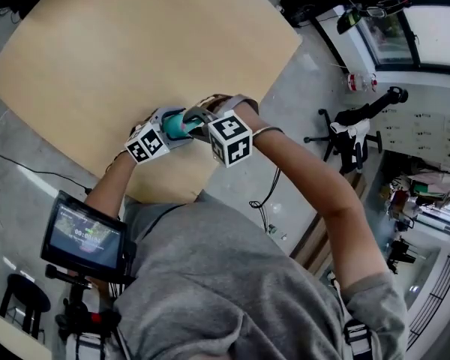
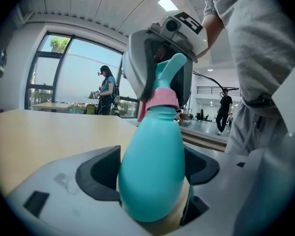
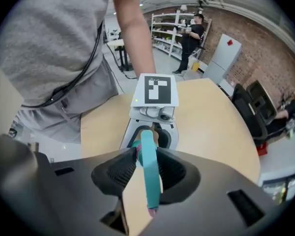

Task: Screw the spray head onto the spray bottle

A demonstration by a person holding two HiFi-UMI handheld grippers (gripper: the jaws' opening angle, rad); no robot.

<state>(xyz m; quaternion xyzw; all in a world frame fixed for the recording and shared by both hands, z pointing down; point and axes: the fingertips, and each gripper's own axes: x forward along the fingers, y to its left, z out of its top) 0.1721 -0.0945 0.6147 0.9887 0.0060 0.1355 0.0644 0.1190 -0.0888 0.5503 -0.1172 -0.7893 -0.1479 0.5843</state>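
A teal spray bottle (image 2: 152,156) stands on the light wooden table (image 1: 135,43) near its front edge. My left gripper (image 2: 152,175) is shut on its round body, one pad pressing each side. A pink collar (image 2: 162,98) and the teal spray head (image 2: 169,70) sit on the bottle's neck. My right gripper (image 3: 147,168) comes down from above, shut on the spray head (image 3: 150,176), its long teal trigger running between the pads. In the head view, both grippers meet around the bottle (image 1: 174,124), the left gripper (image 1: 165,130) low and the right gripper (image 1: 199,118) on top.
The table's near edge (image 1: 172,193) runs just under my hands. A monitor on a stand (image 1: 86,235) and a stool (image 1: 26,295) are at my left. A person (image 2: 106,90) stands by the windows; office chairs (image 3: 253,109) sit beyond the table.
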